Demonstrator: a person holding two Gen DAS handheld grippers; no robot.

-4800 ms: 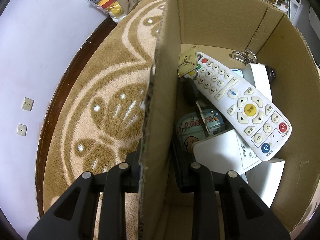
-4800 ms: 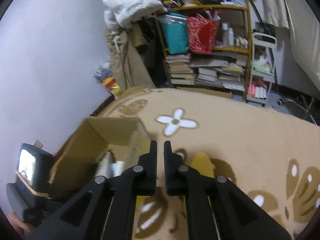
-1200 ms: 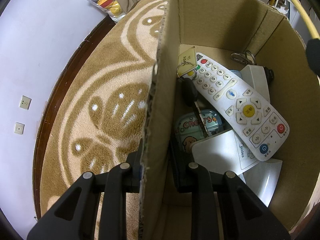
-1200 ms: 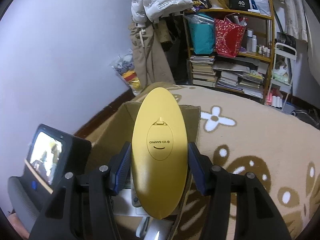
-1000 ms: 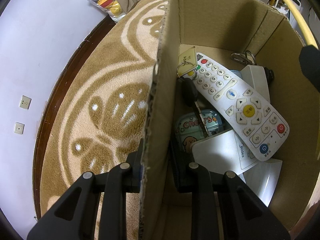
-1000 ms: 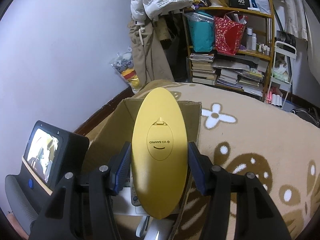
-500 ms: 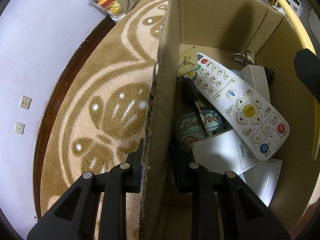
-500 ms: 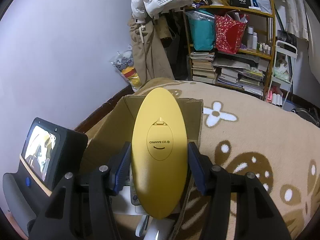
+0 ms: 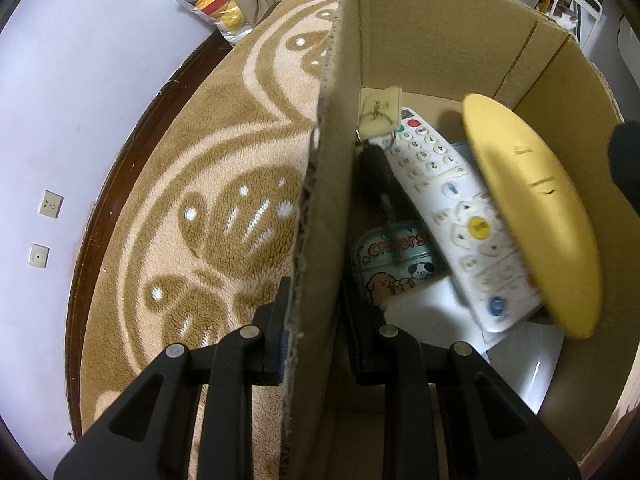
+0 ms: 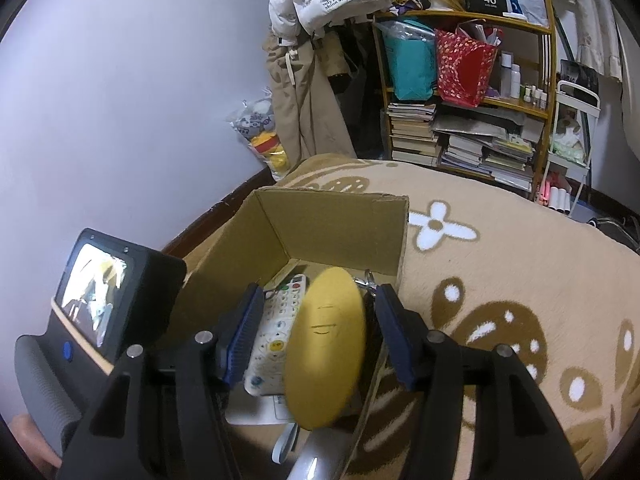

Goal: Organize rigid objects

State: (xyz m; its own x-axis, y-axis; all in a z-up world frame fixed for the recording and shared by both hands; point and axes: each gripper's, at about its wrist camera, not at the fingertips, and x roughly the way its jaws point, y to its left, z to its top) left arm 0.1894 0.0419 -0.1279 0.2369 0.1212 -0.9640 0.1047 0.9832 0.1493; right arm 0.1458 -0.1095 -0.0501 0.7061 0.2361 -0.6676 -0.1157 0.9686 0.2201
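While dropping: the yellow oval case (image 10: 326,346) is falling, blurred, between the spread-apart jaws of the right gripper (image 10: 318,340) into the cardboard box (image 9: 436,36).
Bracing: the left gripper (image 9: 314,334) is clamping the box's near wall.
Landing spot: it is coming down over the white remote (image 9: 448,200).
Next: likely lifting the right gripper clear and seeking another loose item.

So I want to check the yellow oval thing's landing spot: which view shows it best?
The left wrist view: the yellow oval object lies tilted over the white remote inside the cardboard box. The right wrist view shows it blurred, between the open right tool fingers.
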